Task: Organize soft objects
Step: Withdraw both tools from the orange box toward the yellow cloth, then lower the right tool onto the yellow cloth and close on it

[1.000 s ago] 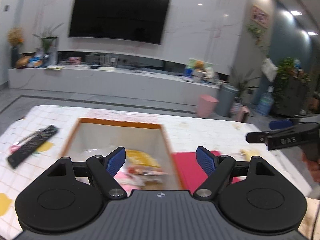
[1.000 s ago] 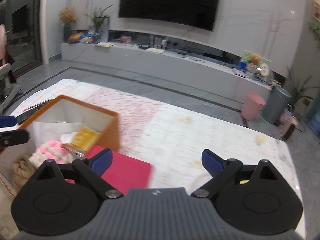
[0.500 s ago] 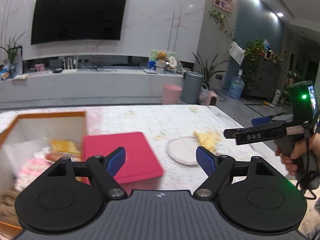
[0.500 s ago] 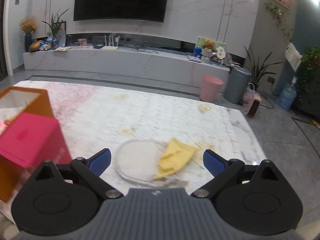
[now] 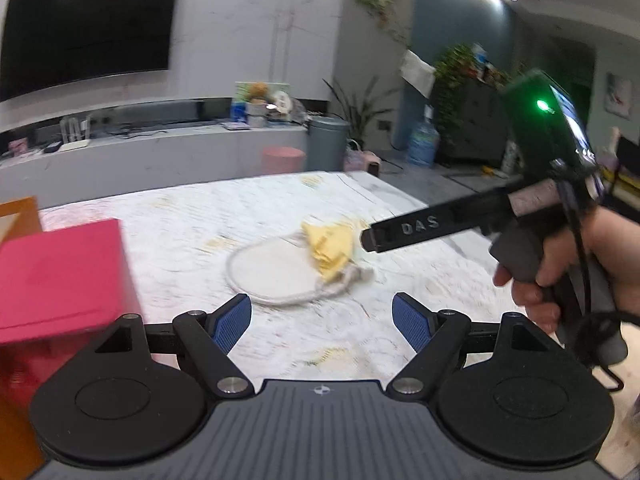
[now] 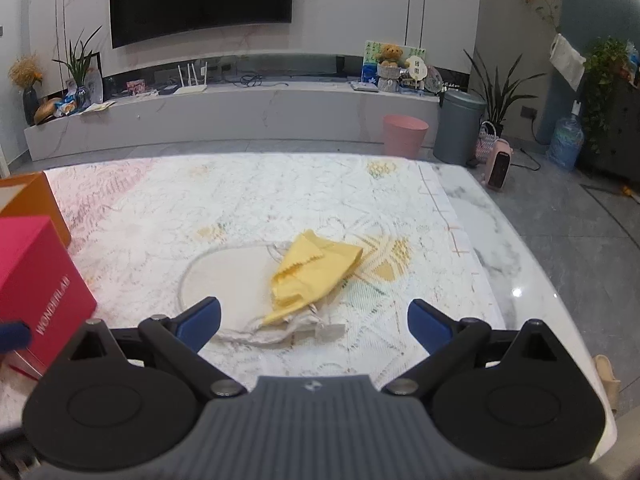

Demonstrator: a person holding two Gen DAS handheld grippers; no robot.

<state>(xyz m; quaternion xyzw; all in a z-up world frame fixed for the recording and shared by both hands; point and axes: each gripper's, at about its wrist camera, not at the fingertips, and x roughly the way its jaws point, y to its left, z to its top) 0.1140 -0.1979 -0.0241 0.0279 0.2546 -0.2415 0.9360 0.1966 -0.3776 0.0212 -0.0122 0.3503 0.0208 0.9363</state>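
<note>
A folded yellow cloth (image 6: pixel 316 268) lies on the right part of a flat round cream pad (image 6: pixel 228 276) with a loose cord, in the middle of the table. Both show in the left wrist view too, the yellow cloth (image 5: pixel 330 246) over the cream pad (image 5: pixel 272 276). My right gripper (image 6: pixel 314 322) hangs open just short of the cloth, with nothing between its fingers. My left gripper (image 5: pixel 322 322) is open and empty, near the pad's front edge. In the left wrist view the right gripper's finger (image 5: pixel 436 224) reaches in from the right, its tip at the cloth.
A pink box (image 6: pixel 36 284) stands at the left, against an orange box (image 6: pixel 36 200) behind it. The patterned tablecloth (image 6: pixel 248 200) ends near the right table edge (image 6: pixel 520 280). A person's hand (image 5: pixel 560 272) holds the right gripper's handle.
Both grippers have swung right, away from the orange box with its soft items, and now face the yellow cloth and cream pad. Both stayed open.
</note>
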